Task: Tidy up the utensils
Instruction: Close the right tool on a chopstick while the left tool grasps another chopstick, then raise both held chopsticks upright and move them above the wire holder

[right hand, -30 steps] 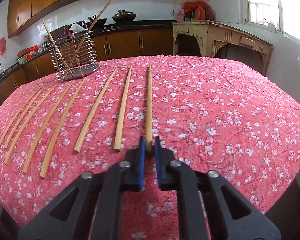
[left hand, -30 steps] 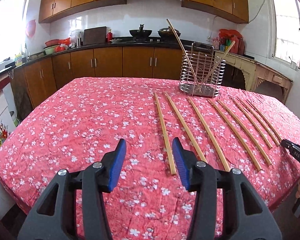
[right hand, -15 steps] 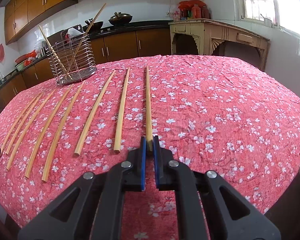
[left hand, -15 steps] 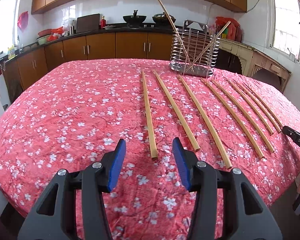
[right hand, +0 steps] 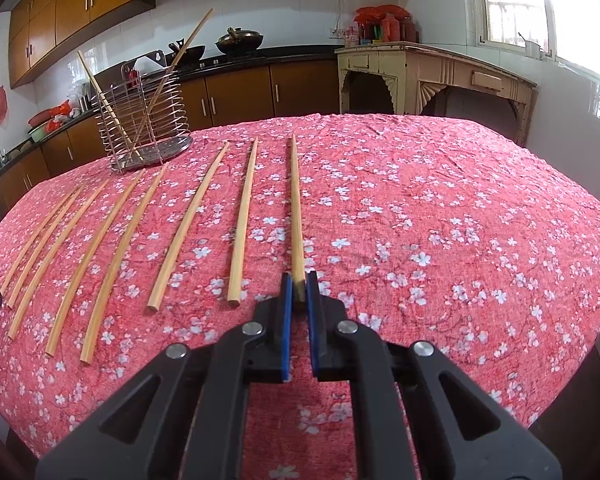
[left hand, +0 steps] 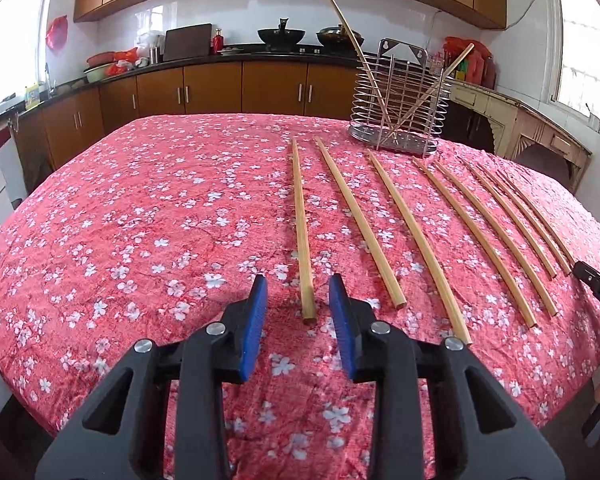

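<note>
Biggest worry for me is the right gripper point(right hand: 299, 286): its jaws are pinched down on just the near tip of the rightmost chopstick point(right hand: 296, 216), so that long stick could easily swing or slip out on the way to the wire holder point(right hand: 146, 120) off to the far left. The left gripper point(left hand: 298, 300) sits wide open, holding nothing, with the leftmost chopstick point(left hand: 302, 232) end lying between its jaws, and it could nudge it sideways. Can't tell if the pinched stick is off the tablecloth point(right hand: 440, 220) yet, and the right gripper is mostly cut off in the left view.
</note>
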Available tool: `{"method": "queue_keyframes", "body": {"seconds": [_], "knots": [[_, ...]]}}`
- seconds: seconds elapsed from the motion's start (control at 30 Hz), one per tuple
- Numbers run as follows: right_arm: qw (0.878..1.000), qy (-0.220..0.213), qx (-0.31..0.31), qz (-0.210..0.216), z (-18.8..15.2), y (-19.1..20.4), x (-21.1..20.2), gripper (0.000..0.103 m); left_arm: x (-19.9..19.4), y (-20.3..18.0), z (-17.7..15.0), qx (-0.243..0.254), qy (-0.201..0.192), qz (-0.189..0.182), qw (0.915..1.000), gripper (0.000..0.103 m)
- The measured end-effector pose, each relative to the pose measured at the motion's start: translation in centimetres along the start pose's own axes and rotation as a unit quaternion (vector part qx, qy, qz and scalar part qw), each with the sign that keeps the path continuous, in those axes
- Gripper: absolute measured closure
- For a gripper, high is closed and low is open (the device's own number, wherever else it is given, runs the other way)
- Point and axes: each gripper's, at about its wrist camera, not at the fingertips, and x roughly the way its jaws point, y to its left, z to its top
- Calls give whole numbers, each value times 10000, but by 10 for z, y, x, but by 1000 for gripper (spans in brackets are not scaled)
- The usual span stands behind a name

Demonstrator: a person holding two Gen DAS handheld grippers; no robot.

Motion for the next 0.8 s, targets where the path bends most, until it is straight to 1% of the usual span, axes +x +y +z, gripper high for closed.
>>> {"method": "queue_keyframes", "body": {"seconds": [0.03,0.1,0.13,0.17,0.23,0.33,0.43,0.63,0.8], "knots": [[10000,-12,-4,-7,-1,0,0,95,0,0,0,-7,-1,-2,10000,70],[10000,-33,-7,-11,-1,0,0,95,0,-1,0,-23,-7,6,10000,76],[10000,-41,-11,-6,-1,0,-1,95,1,0,0,-33,-5,12,10000,85],[10000,-46,-19,-5,-1,0,-1,95,1,0,0,-50,1,11,10000,91],[10000,-40,-30,4,-2,1,-2,95,1,5,2,-107,48,-61,9999,96],[10000,-10,12,22,1,0,-3,95,1,14,6,-191,163,-178,9995,96],[9998,-176,-57,0,10,0,-13,95,-8,23,15,-159,100,-214,9996,96],[9979,-646,-63,48,42,-1,-42,95,-37,30,43,86,-352,-175,9992,96],[9955,-946,-62,41,66,-2,-59,95,-56,35,68,238,-736,-108,9969,96]]}}
